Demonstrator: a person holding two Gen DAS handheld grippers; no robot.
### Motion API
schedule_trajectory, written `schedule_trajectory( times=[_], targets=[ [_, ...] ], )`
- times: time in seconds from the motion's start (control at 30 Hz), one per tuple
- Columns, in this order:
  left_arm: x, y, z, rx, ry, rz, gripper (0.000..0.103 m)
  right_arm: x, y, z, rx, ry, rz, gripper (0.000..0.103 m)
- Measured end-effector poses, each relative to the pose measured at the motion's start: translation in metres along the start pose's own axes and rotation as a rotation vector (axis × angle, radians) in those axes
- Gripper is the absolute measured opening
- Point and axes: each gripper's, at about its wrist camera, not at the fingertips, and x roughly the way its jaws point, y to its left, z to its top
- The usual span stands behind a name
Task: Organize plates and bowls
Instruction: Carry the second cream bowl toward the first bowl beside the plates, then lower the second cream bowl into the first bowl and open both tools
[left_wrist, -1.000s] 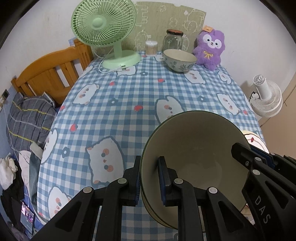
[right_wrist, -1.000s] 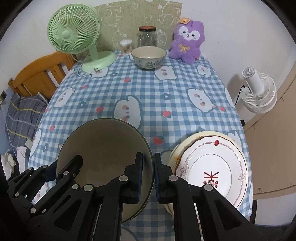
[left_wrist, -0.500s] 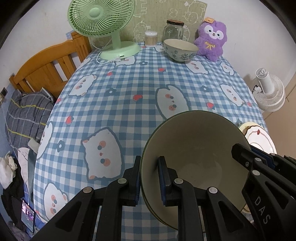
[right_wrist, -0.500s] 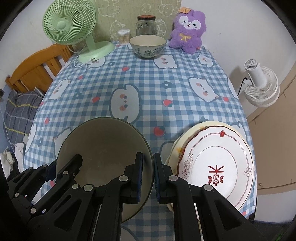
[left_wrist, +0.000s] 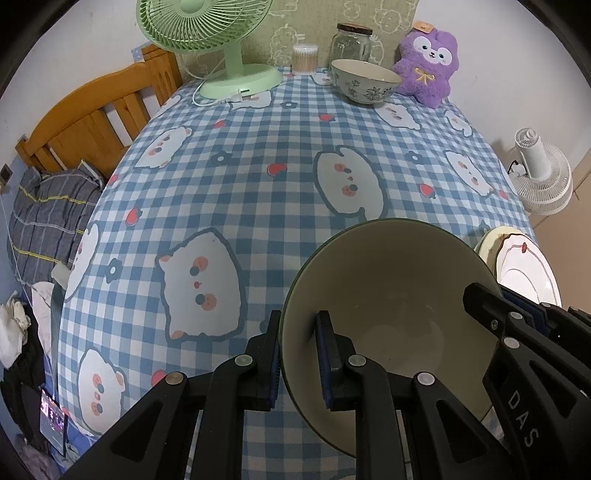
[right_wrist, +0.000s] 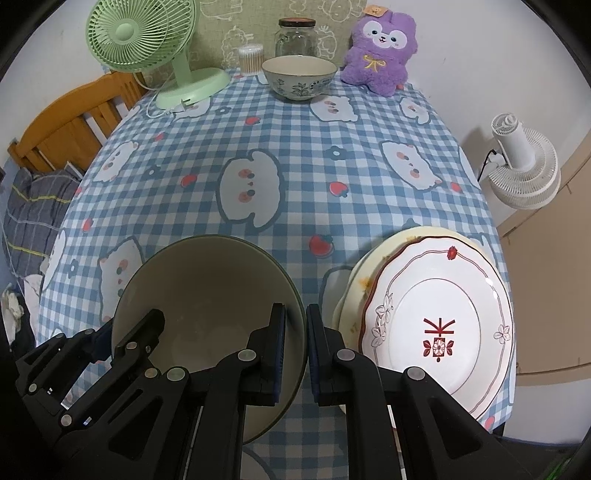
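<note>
the left gripper (left_wrist: 298, 354) is closed on the near-left rim of the big bowl (left_wrist: 399, 295), one finger inside and one outside. the right gripper (right_wrist: 295, 347) is clamped on the opposite rim, so both hands carry the bowl together. compared with a second ago the tablecloth (left_wrist: 258, 192) looks closer and the view is a little more forward, so the bowl has come down. i think it will soon be set down, perhaps near 6 o'clock.

at 3 o'clock of the bowl lies the plate stack (right_wrist: 436, 325), partly over the table edge. far away at 12 o'clock stands the small bowl (right_wrist: 298, 77), between fan (right_wrist: 147, 44) and plush (right_wrist: 380, 48).

the bottom of the big bowl is hidden, so i cannot tell if it touches the cloth. the lower plate is mostly covered.
</note>
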Motion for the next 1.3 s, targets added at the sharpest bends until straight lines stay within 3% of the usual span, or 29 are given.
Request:
schedule_trajectory(
  times=[0.33, 0.43, 0.63, 0.67, 0.7, 0.8, 1.03, 1.3],
  targets=[
    [0.002, -0.001, -0.001, -0.002, 0.0, 0.009, 0.015, 0.0, 0.0, -0.002, -0.002, -0.014, -0.015, 0.014],
    [0.002, -0.002, 0.0, 0.001, 0.007, 0.019, 0.02, 0.0, 0.0, -0.002, -0.002, -0.014, -0.011, 0.014],
    [-0.007, -0.009, 0.002, 0.04, -0.019, 0.023, 0.047, -0.006, -0.004, -0.001, 0.011, -0.025, 0.034, 0.017],
    [-0.008, -0.01, 0.003, 0.038, -0.016, 0.012, 0.053, -0.008, -0.005, -0.001, 0.013, -0.029, 0.038, 0.023],
    [-0.011, -0.01, 0.004, 0.036, -0.016, 0.001, 0.058, -0.011, -0.006, 0.0, 0.012, -0.034, 0.041, 0.037],
    [-0.019, -0.012, 0.006, 0.043, -0.036, 0.001, 0.065, -0.022, -0.007, 0.0, 0.007, -0.073, 0.044, 0.066],
    [-0.046, -0.016, 0.013, 0.035, -0.087, -0.005, 0.073, -0.061, -0.012, 0.006, -0.005, -0.179, 0.046, 0.069],
    [-0.097, -0.022, 0.021, 0.026, -0.208, 0.02, 0.086, -0.105, -0.02, 0.013, -0.004, -0.247, 0.094, 0.077]
  ],
)
